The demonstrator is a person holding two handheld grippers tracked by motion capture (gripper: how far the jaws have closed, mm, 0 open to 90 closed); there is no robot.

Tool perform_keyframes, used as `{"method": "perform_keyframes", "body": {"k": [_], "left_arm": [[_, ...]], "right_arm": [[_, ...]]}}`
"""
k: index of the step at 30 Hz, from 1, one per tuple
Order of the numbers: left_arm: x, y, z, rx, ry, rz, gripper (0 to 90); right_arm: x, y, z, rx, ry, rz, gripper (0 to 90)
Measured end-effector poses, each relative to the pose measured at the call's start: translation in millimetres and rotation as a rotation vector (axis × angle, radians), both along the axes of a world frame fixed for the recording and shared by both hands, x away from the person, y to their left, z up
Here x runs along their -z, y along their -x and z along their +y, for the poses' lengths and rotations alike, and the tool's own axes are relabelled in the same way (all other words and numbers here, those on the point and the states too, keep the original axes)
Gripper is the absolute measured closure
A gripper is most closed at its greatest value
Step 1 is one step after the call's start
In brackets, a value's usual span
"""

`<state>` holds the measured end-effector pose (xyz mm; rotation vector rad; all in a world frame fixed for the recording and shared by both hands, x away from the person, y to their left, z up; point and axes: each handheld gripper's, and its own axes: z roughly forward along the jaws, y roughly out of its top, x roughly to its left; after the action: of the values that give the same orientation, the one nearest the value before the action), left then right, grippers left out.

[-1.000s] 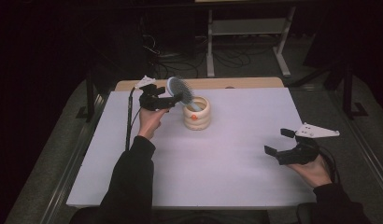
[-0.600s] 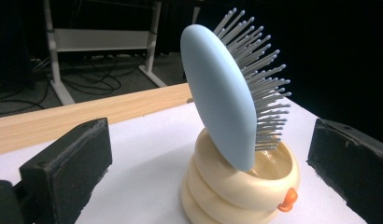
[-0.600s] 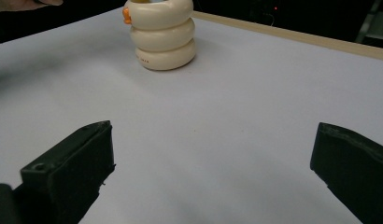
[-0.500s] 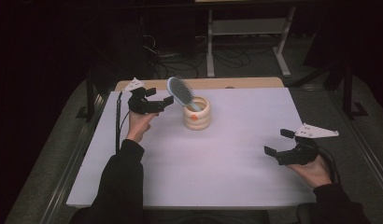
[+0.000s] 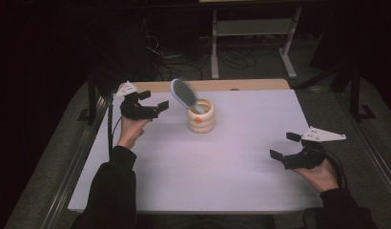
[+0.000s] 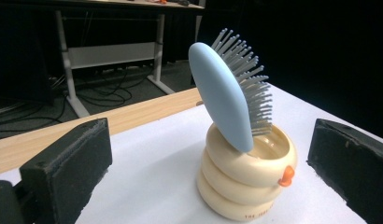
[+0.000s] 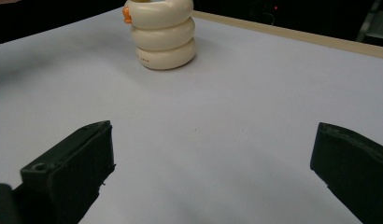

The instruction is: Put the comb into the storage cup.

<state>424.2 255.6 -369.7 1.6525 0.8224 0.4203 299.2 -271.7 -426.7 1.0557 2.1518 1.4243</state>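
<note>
A cream ringed holder (image 5: 200, 117) (image 6: 245, 179) (image 7: 162, 33) with a small orange knob stands on the white table toward the back middle. A light blue hairbrush (image 5: 183, 94) (image 6: 229, 95) stands in it, head up and leaning left, bristles facing away from my left gripper. My left gripper (image 5: 154, 101) (image 6: 217, 168) hovers open just left of the brush, holding nothing. My right gripper (image 5: 285, 145) (image 7: 217, 168) stands open low over the table near the front right, with nothing between its jaws.
The white table surface (image 5: 231, 157) spreads between the two grippers. A wooden strip (image 5: 231, 85) runs along its far edge. Behind it stand a metal-legged bench (image 5: 253, 33) and loose cables on a dark floor.
My left gripper has let go of the brush and drawn back to the left, its jaws now apart. The brush stays leaning in the holder. The right gripper has barely moved.
</note>
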Motion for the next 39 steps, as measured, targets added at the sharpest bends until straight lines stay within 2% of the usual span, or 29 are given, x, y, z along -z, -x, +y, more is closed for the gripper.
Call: {"method": "perform_keyframes", "body": {"k": [11,17,20,24,32,39], "left_arm": [[2.1,12.6,11.6,0.014,-0.033,-0.004,0.0],[1.2,23.4,23.5,0.024,-0.014,-0.009,0.0],[0.3,28.7,32.6,0.018,0.015,-0.011,0.0],[0.1,36.0,41.6,0.01,0.02,-0.015,0.0],[3.2,46.2,52.0,-0.004,0.005,-0.032,0.0],[10.2,53.8,61.7,-0.013,0.001,-0.032,0.0]], "right_arm": [[0.4,0.5,0.0,0.0,0.001,0.0,0.0],[0.3,0.9,0.1,-0.001,0.0,0.001,0.0],[0.3,0.9,0.7,-0.005,0.002,0.003,0.0],[0.4,0.8,0.8,-0.003,0.004,0.002,0.0],[0.7,0.9,0.7,-0.005,0.004,0.003,0.0],[1.1,1.0,0.4,-0.003,0.004,0.004,0.0]]}}
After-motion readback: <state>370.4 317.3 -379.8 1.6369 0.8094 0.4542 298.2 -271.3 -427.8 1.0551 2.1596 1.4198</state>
